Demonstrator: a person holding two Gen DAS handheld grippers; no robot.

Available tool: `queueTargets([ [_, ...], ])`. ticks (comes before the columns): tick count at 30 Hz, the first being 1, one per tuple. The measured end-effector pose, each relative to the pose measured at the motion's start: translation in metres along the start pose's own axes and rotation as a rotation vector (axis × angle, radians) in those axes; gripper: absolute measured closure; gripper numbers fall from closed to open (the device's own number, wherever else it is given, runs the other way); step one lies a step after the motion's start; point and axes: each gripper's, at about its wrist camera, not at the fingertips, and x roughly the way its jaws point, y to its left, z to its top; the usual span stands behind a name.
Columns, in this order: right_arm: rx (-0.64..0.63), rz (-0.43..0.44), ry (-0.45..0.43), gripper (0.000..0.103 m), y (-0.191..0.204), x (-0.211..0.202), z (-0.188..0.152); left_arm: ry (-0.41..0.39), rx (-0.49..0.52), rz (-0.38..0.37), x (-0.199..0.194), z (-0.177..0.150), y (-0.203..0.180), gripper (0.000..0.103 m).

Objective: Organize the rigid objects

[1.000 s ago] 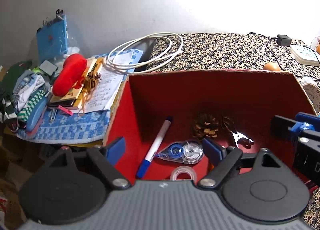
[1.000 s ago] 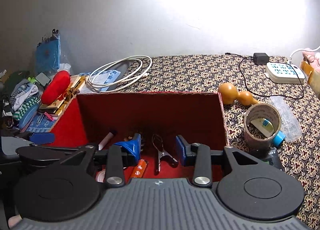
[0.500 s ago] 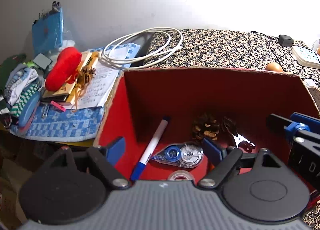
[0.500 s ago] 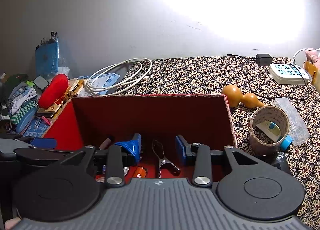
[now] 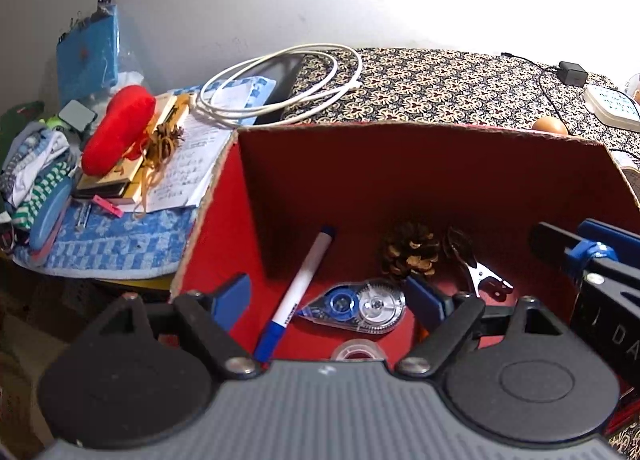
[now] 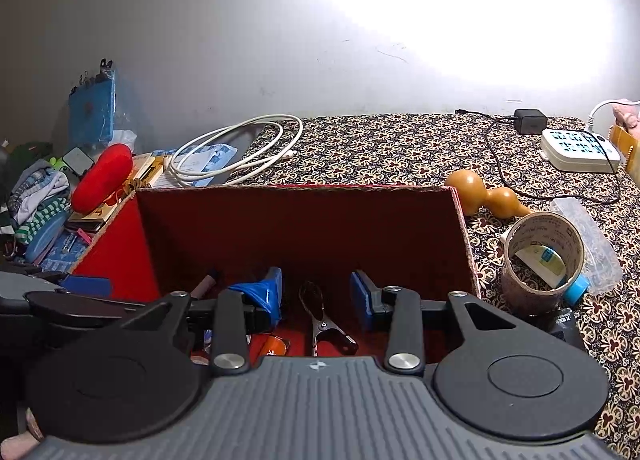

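A red cardboard box (image 5: 400,164) stands in front of both grippers; it also shows in the right wrist view (image 6: 300,228). Inside lie a marker pen (image 5: 298,292), a correction tape dispenser (image 5: 360,304), a pine cone (image 5: 408,250), a metal clip (image 5: 476,268) and a clear tape roll (image 5: 358,350). My left gripper (image 5: 328,296) is open and empty above the box's near left side. My right gripper (image 6: 316,294) is open and empty above the metal clip (image 6: 324,324).
On the patterned cloth (image 6: 400,148) right of the box are a gourd (image 6: 480,196), a wide brown tape roll (image 6: 540,260), a power strip (image 6: 576,144) and a charger cable. Left are a white cable coil (image 5: 280,84), papers, a red pouch (image 5: 120,128) and clothes.
Both grippers have drawn back and risen a little, so the box sits lower and farther in both views. Both stay open and empty. The box contents have not moved.
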Motion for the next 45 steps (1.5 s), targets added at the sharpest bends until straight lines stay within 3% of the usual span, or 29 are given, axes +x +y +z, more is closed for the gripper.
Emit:
queueTargets([
  [45, -0.005, 0.007, -0.008, 0.081, 0.0016, 0.0007, -0.0026, 0.033, -0.011, -0.033, 0.0041, -0.0016, -0.0018, 0.016],
])
